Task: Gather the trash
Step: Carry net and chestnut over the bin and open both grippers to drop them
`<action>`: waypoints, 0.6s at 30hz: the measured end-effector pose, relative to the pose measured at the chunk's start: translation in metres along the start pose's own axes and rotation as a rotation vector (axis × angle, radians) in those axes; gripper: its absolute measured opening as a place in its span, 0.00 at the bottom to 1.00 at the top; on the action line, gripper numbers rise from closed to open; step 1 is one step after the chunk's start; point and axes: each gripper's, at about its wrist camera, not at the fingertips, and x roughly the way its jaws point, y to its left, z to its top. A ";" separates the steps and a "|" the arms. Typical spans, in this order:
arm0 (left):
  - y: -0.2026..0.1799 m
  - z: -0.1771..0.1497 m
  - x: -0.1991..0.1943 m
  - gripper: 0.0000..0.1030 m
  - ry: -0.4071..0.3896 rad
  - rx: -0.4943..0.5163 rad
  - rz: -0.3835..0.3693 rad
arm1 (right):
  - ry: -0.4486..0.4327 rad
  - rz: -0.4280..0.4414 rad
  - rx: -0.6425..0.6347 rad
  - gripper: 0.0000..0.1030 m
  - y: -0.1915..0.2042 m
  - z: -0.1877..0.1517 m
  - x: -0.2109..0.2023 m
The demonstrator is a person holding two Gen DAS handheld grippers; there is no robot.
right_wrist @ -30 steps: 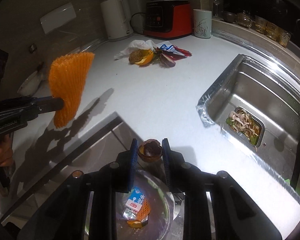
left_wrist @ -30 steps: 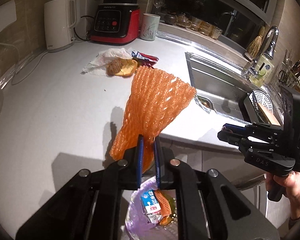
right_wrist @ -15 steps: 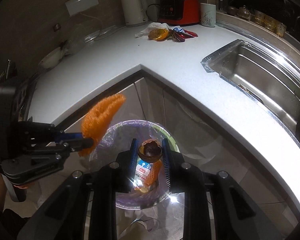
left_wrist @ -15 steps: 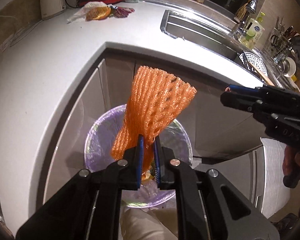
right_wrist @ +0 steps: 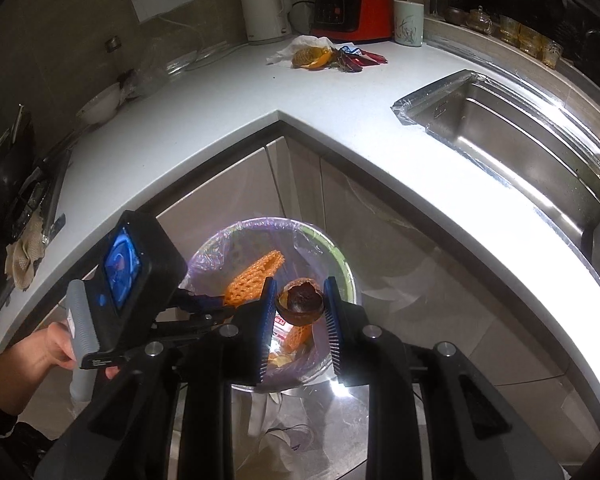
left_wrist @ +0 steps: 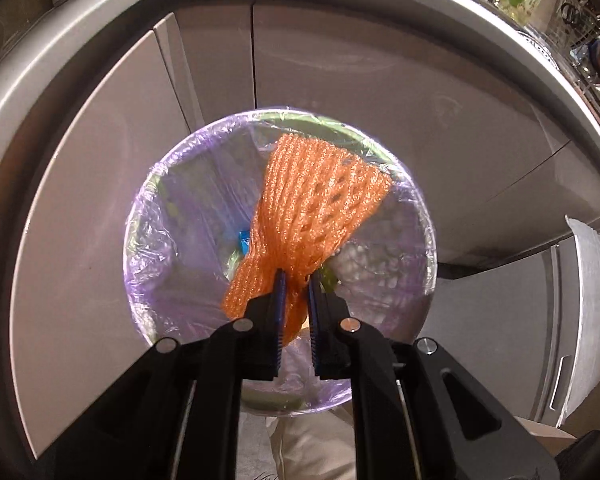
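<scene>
My left gripper (left_wrist: 296, 280) is shut on an orange foam fruit net (left_wrist: 316, 196), which hangs directly over the round trash bin (left_wrist: 148, 264) lined with a purple bag. In the right wrist view the same net (right_wrist: 252, 278) sits low over the bin (right_wrist: 340, 256), with the left gripper (right_wrist: 220, 304) reaching in from the left. My right gripper (right_wrist: 300, 300) is shut on a brown hollowed fruit shell (right_wrist: 300, 302) above the bin's near side. Wrappers and peels lie in the bin. More trash (right_wrist: 324, 56) stays on the far counter.
The bin stands on the floor in the corner of the white counter (right_wrist: 228, 96), in front of grey cabinet doors (left_wrist: 100, 184). A steel sink (right_wrist: 512, 132) lies right; a kettle (right_wrist: 264, 8), red appliance (right_wrist: 352, 8) and cup (right_wrist: 408, 24) stand at the back.
My left gripper has come off the counter and dropped down over the bin with the net. My right gripper pulled back from the counter edge to above the bin, then held still.
</scene>
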 end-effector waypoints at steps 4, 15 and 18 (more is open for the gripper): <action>-0.003 -0.002 0.011 0.32 0.031 0.018 0.013 | 0.010 -0.003 -0.006 0.24 0.002 -0.001 0.001; 0.004 0.011 -0.036 0.67 -0.064 0.020 0.035 | 0.045 0.027 -0.006 0.24 0.003 0.002 0.025; 0.015 0.011 -0.070 0.71 -0.127 -0.007 0.037 | 0.066 0.052 0.002 0.24 0.003 0.000 0.045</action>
